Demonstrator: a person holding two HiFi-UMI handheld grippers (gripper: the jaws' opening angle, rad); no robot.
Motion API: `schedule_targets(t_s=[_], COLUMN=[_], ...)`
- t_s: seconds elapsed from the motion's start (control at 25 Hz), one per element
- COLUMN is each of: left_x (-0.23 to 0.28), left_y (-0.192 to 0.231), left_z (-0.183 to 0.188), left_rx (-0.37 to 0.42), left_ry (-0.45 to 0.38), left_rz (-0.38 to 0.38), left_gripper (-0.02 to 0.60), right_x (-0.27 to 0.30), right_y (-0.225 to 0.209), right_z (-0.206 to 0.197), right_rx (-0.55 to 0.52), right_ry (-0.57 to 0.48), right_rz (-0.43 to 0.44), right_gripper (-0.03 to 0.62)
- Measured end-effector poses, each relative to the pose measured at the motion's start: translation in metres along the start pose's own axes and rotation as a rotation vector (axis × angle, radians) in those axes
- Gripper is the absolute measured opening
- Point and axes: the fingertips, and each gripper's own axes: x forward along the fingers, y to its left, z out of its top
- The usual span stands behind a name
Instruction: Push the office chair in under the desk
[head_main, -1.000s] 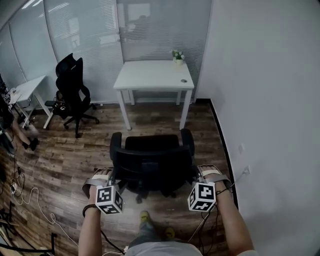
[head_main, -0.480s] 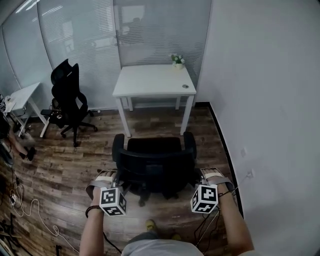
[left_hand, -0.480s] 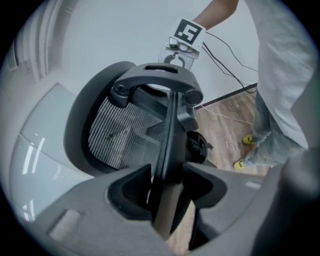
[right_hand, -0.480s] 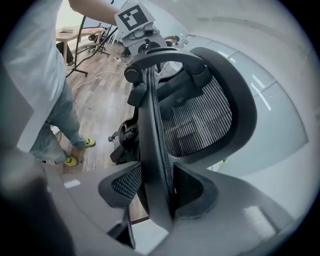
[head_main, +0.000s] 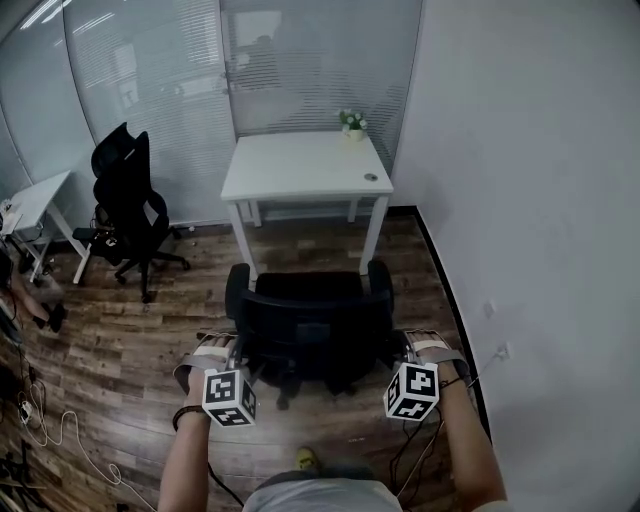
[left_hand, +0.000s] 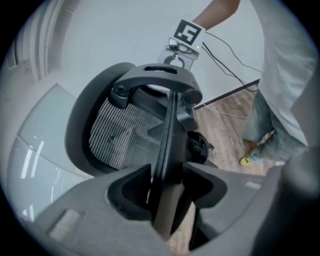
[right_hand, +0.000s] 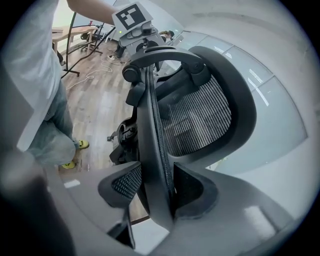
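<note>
The black mesh office chair (head_main: 310, 320) stands on the wood floor just in front of the white desk (head_main: 300, 165), its seat toward the desk's legs. My left gripper (head_main: 232, 352) is shut on the left edge of the backrest, and my right gripper (head_main: 400, 347) is shut on the right edge. In the left gripper view the backrest rim (left_hand: 167, 125) runs straight between the jaws of the left gripper (left_hand: 167, 189). The right gripper view shows the right gripper (right_hand: 156, 187) clamped on the rim (right_hand: 150, 125) the same way, with mesh (right_hand: 200, 120) beyond.
A small potted plant (head_main: 350, 122) and a small round object (head_main: 371, 178) sit on the desk. A second black chair (head_main: 125, 200) and another white table (head_main: 35, 200) stand at the left. The white wall (head_main: 520, 200) runs close on the right. Cables (head_main: 60, 430) lie on the floor.
The chair has rolled forward with both grippers on its backrest, and its seat is now closer to the desk's legs. The person has stepped forward behind it.
</note>
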Motion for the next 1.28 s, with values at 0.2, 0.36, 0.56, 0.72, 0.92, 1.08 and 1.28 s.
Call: schedule_targets(t_s=[0.2, 0.36, 0.56, 0.72, 0.92, 1.08, 1.28], left_x=[0.019, 0.037, 0.063, 0.088, 0.117, 0.14, 0.163], left_y=[0.027, 0.052, 0.081, 0.11, 0.145, 0.17, 0.197], left_z=[-0.009, -0.015, -0.021, -0.02, -0.022, -0.022, -0.021], left_rx=[0.007, 0.011, -0.003, -0.01, -0.021, -0.029, -0.042], left_ry=[-0.009, -0.012, -0.006, 0.001, 0.006, 0.016, 0.024], left_rz=[0.009, 0.016, 0.013, 0.028, 0.028, 0.032, 0.031], left_gripper=[0.193, 0.196, 0.196, 0.196, 0.195, 0.198, 0.196], right_x=[0.022, 0.039, 0.066, 0.089, 0.116, 0.137, 0.159], right_y=[-0.025, -0.049, -0.08, -0.112, -0.151, -0.177, -0.208], right_z=[0.004, 0.006, 0.005, -0.004, -0.008, -0.015, -0.022], right_rx=[0.007, 0.001, -0.004, -0.007, -0.017, -0.014, -0.025], right_ry=[0.003, -0.016, -0.016, -0.022, -0.033, -0.034, -0.046], right_rz=[0.005, -0.02, -0.017, -0.032, -0.037, -0.043, -0.052], right_gripper=[0.191, 0.192, 0.192, 0.193, 0.195, 0.196, 0.196])
